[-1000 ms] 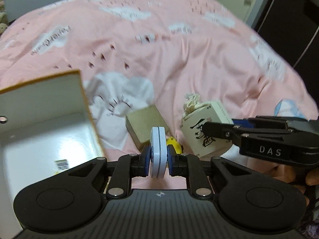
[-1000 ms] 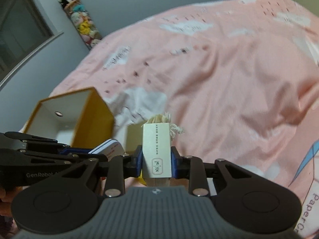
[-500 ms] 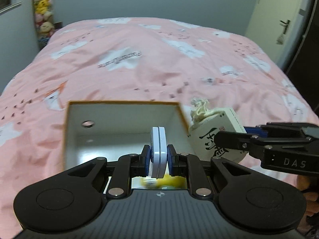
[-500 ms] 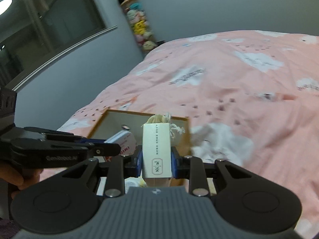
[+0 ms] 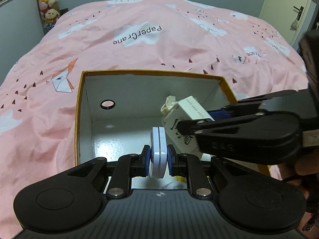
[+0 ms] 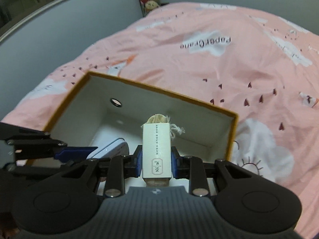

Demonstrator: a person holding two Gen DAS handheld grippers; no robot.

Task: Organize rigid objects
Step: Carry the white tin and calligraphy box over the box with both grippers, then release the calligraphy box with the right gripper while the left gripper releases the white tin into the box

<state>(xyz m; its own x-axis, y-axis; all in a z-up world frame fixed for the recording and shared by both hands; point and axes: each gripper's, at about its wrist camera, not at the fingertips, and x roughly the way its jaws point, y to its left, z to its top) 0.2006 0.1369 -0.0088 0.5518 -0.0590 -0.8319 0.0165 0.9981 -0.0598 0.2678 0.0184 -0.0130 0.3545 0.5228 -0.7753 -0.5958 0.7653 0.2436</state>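
The left gripper is nearly closed, pinching a thin white round tin by its flat faces, while the right gripper, partly open, clamps a cream carton with a cloth pouch at its far end; both hang over the open orange-edged box directly ahead of the fingers. Both items look light and stiff. The tin's smooth faces probably slip easily, so squeezing across its centre seems safest, as does gripping the carton's broad sides.
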